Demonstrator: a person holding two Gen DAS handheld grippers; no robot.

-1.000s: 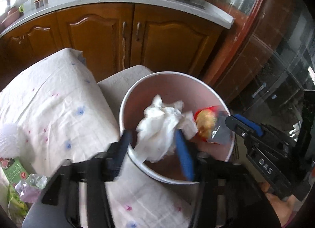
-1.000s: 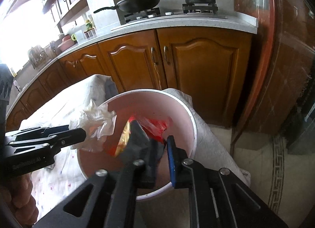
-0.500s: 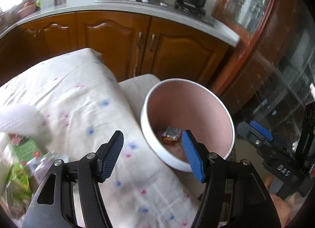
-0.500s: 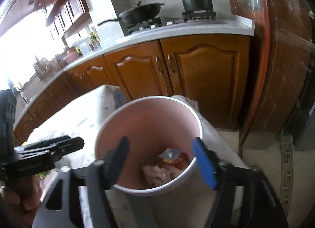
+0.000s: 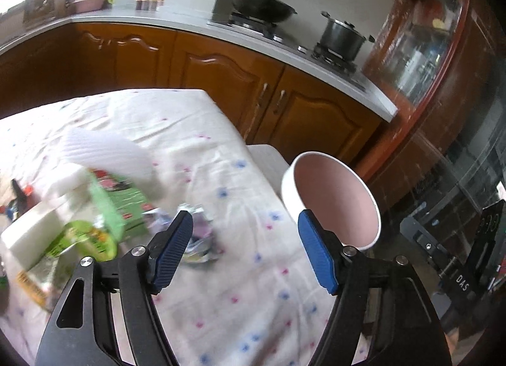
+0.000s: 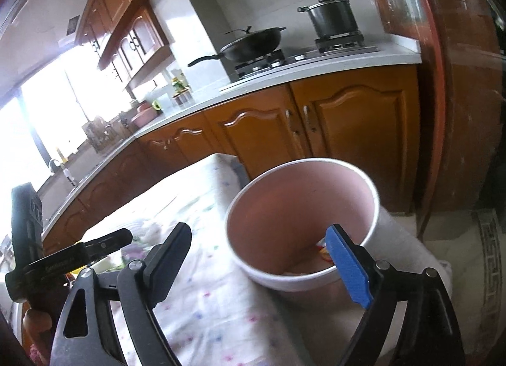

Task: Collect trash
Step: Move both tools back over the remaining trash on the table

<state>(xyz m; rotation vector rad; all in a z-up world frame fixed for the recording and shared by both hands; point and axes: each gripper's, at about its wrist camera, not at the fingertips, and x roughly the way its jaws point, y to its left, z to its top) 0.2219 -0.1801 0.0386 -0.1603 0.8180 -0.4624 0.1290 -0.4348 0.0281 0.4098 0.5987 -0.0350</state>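
Both sets of tongs are hanging wide apart with nothing in them. The left tongs [image 5: 245, 247] are hovering over the table [image 5: 246, 287], near crumpled wrappers [image 5: 199, 239]. The right tongs [image 6: 262, 258] are sitting by the bin [image 6: 303, 280], trash [image 6: 324, 249] inside.

Black grippers [image 5: 245, 250] (silver screws), blue-padded jaws.

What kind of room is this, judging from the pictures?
Most likely a home kitchen: a wok and a pot sit on a gas stove, with wooden cabinets under the counter.
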